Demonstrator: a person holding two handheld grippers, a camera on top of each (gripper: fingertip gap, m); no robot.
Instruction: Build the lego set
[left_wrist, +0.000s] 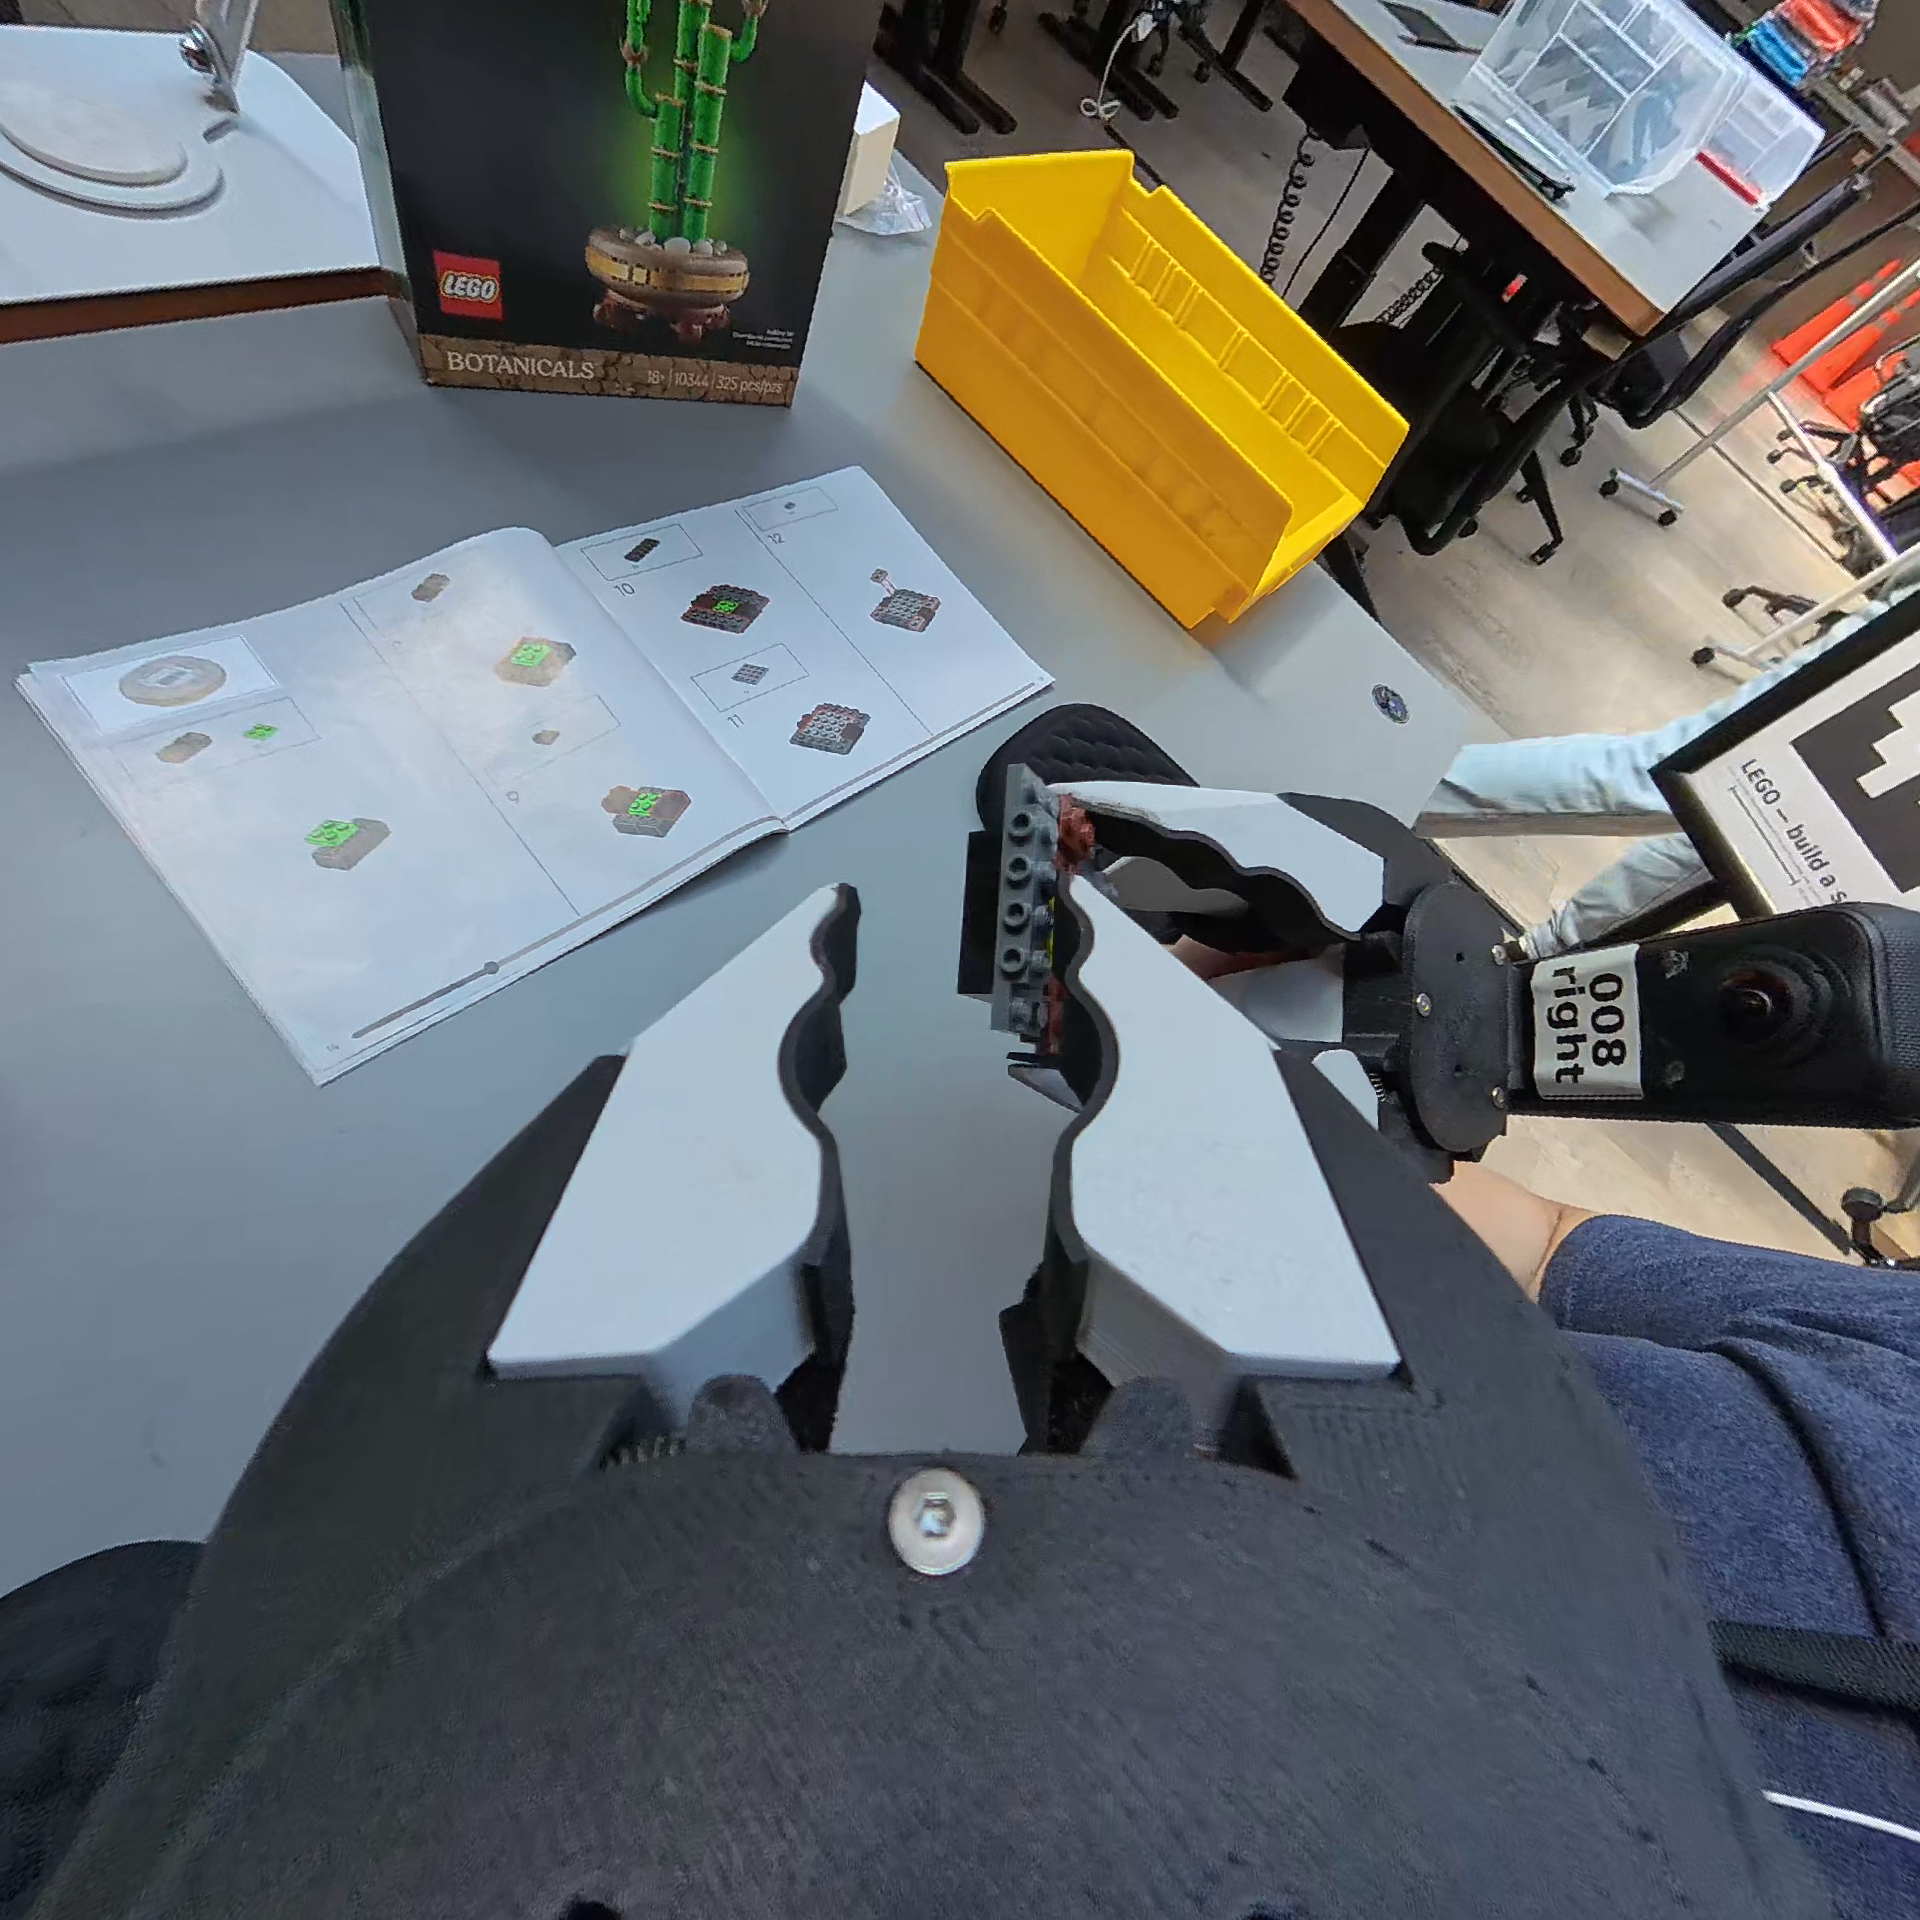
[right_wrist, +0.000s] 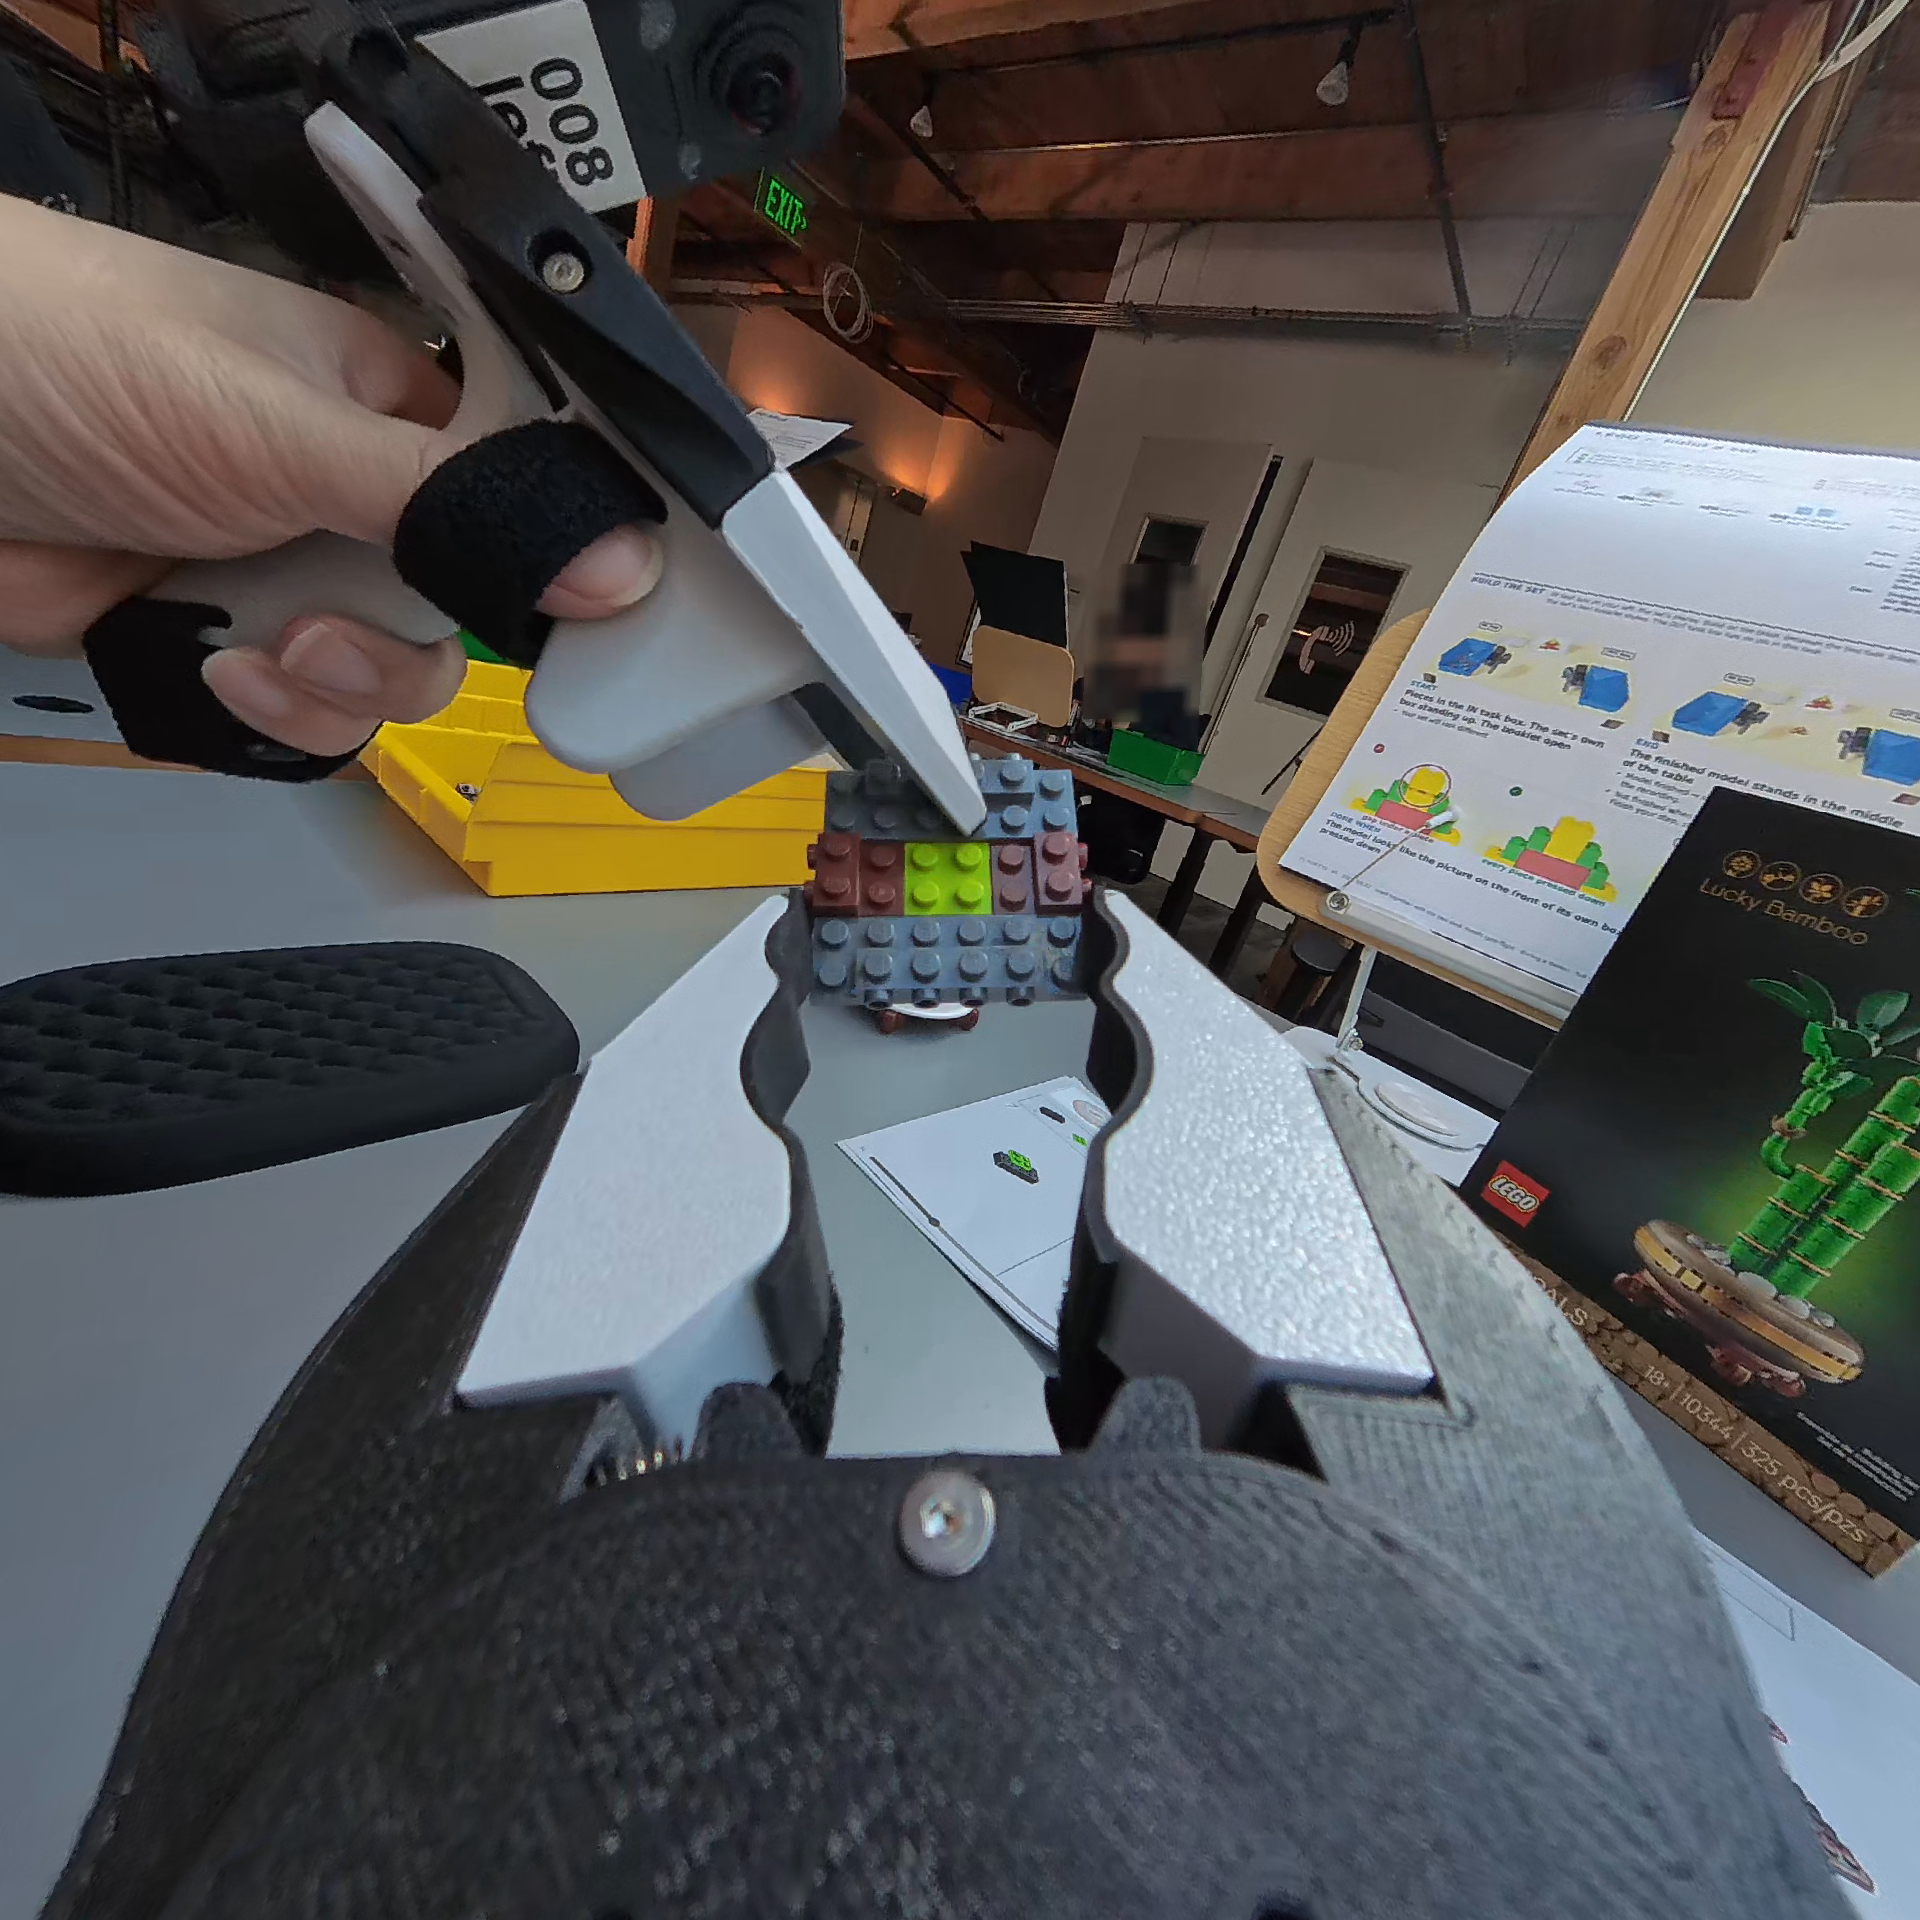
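Note:
A small lego assembly (right_wrist: 945, 914) of grey plates with brown bricks and a lime-green brick across its middle is held above the grey table (right_wrist: 156, 1299). My right gripper (right_wrist: 943, 935) is shut on its two sides, studs facing the right wrist camera. In the left wrist view the assembly (left_wrist: 1023, 914) shows edge-on, with the right gripper (left_wrist: 1049, 935) reaching in from the right. My left gripper (left_wrist: 961, 914) is open and empty; its right fingertip (left_wrist: 1081, 914) lies against the assembly. In the right wrist view the left gripper (right_wrist: 961, 810) comes down from the upper left and touches the top grey plate.
An open instruction booklet (left_wrist: 520, 727) lies on the table. The lego box (left_wrist: 613, 187) stands behind it and a yellow bin (left_wrist: 1143, 364) at the back right. A black mesh pad (right_wrist: 260, 1049) lies near the grippers. A printed sheet on a stand (right_wrist: 1662, 675) is beside the box. Less than 4 cm separates the two grippers' tips.

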